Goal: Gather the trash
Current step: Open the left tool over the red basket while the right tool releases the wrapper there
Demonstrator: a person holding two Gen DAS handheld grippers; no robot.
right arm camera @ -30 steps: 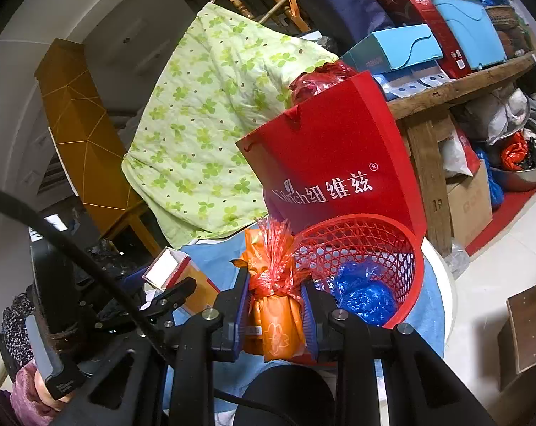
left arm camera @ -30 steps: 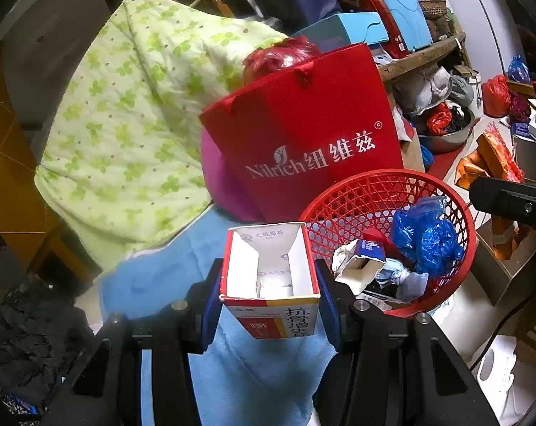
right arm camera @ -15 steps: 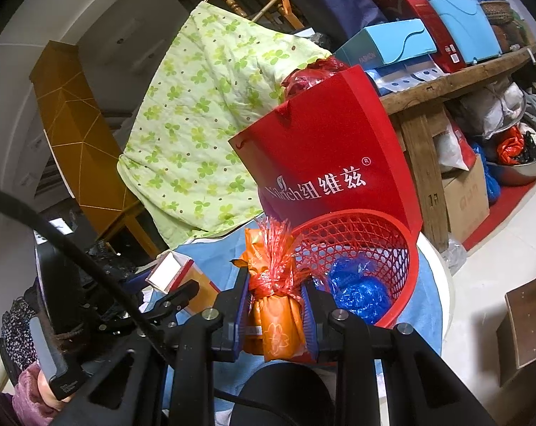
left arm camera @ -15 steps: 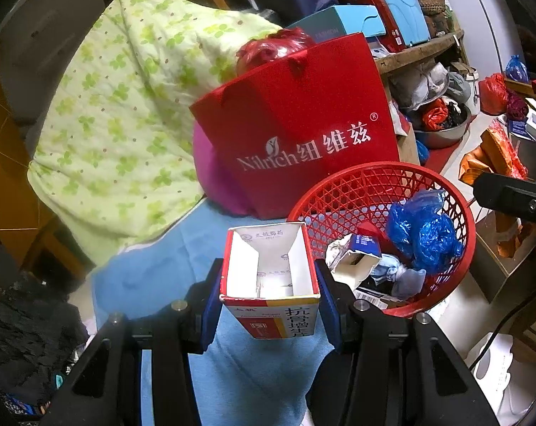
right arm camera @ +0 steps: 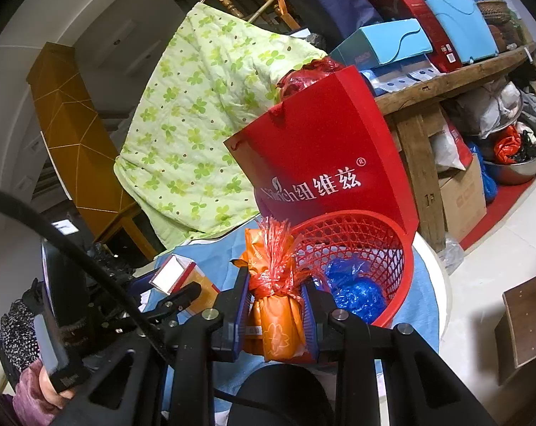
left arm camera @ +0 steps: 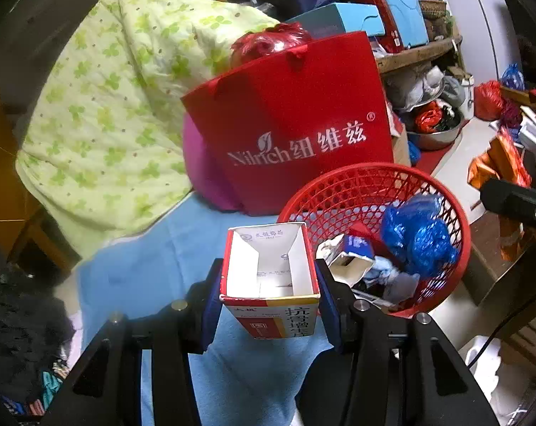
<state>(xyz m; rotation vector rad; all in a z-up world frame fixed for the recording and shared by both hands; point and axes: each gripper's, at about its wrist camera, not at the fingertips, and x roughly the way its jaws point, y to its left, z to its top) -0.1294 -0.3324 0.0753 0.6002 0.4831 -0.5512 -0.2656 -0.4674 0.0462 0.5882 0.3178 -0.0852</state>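
Observation:
My left gripper is shut on an open white and red medicine box, held above the blue cloth just left of the red mesh basket. The basket holds a blue plastic bag, a small carton and crumpled paper. My right gripper is shut on an orange packet tied with red netting, held at the near left rim of the basket. The left gripper and its box show at the left of the right wrist view.
A red paper bag stands right behind the basket. A green floral quilt hangs at the left. A wooden shelf with boxes stands behind, with a cardboard box and metal bowl on the floor.
Both grippers have shifted slightly with their loads held; the basket and red bag sit a little further left in the left wrist view.

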